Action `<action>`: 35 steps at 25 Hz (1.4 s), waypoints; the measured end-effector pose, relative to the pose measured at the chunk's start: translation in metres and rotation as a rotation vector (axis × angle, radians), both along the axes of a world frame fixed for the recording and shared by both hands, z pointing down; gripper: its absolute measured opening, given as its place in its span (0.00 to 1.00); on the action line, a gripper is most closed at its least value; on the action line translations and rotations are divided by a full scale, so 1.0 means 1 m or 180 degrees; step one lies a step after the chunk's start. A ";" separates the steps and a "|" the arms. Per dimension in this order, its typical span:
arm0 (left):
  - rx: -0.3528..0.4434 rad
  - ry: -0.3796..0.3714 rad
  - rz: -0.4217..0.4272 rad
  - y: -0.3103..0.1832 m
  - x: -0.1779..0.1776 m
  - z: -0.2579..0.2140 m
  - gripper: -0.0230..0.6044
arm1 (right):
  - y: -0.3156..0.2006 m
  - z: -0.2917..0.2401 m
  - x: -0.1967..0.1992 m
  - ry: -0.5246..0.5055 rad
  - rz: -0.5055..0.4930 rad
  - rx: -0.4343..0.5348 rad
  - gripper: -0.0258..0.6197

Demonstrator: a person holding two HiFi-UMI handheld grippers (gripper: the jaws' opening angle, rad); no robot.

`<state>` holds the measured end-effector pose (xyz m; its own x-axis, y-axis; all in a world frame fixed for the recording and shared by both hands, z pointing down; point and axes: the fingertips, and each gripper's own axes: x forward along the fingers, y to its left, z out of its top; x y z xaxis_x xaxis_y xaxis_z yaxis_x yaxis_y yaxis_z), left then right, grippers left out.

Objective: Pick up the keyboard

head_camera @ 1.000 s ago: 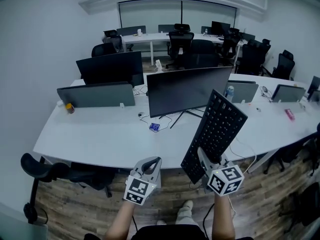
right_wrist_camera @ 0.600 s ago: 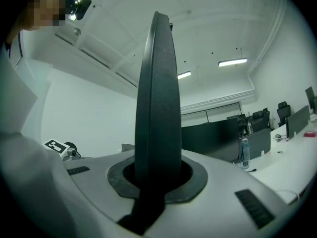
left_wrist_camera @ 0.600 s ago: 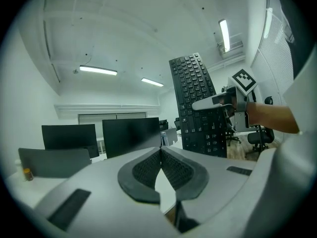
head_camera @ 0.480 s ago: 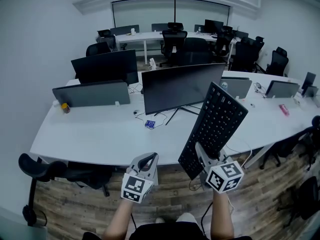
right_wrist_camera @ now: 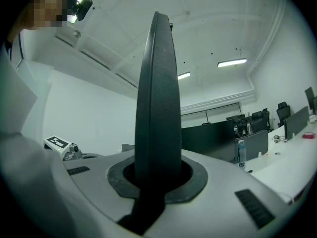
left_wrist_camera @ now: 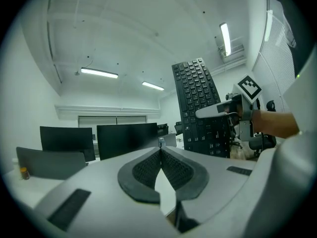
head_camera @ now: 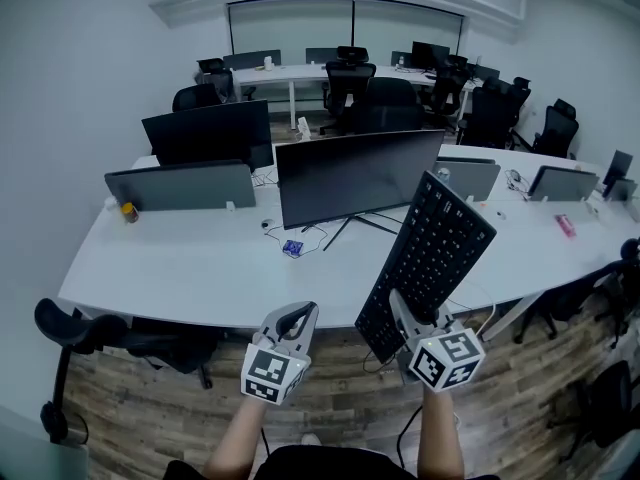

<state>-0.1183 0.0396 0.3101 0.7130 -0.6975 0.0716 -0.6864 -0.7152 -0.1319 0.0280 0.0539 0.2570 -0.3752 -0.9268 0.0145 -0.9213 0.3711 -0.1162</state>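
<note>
Your right hand-held gripper [head_camera: 403, 310] is clamped on the near short end of the keyboard [head_camera: 432, 258], and that is the only hold on it. The keyboard is clear of the table [head_camera: 190, 273], raised in front of its near edge. It stands steeply with its far end tilted up and away from you, keys facing your left side. In the right gripper view it runs edge-on straight up from between the jaws, which press on it from both sides. Your left hand-held gripper [head_camera: 300, 320] is clenched on nothing, its pads meeting, and it hangs beside the right one, apart from the keyboard. The main risk is that single end grip: almost the whole length sticks out beyond the pads, so a quick turn of your wrist or a sudden stop could make the keyboard pivot or slide out. If it went, it would likely drop onto the wooden floor [head_camera: 330, 393] or clip the table edge. The raised far end also looks close to the monitor [head_camera: 355, 178] in the head view, so swinging it forward or leftward could knock the screen. With the left jaws closed, you have no ready second support; move slowly and keep the keyboard steady.
</note>
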 end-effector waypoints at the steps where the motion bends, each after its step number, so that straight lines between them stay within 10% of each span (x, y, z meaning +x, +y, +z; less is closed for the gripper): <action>1: 0.0006 -0.0006 -0.0003 0.004 0.003 -0.002 0.05 | 0.002 0.000 0.003 0.0006 -0.0006 -0.0012 0.14; 35: -0.0029 0.0055 -0.0199 0.123 0.047 -0.010 0.05 | 0.105 0.009 0.034 0.0122 -0.0366 -0.0037 0.14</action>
<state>-0.0717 0.1628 0.3000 0.6693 -0.7400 0.0663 -0.7318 -0.6720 -0.1135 0.0622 0.1593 0.2663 -0.4780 -0.8774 0.0413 -0.8766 0.4734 -0.0866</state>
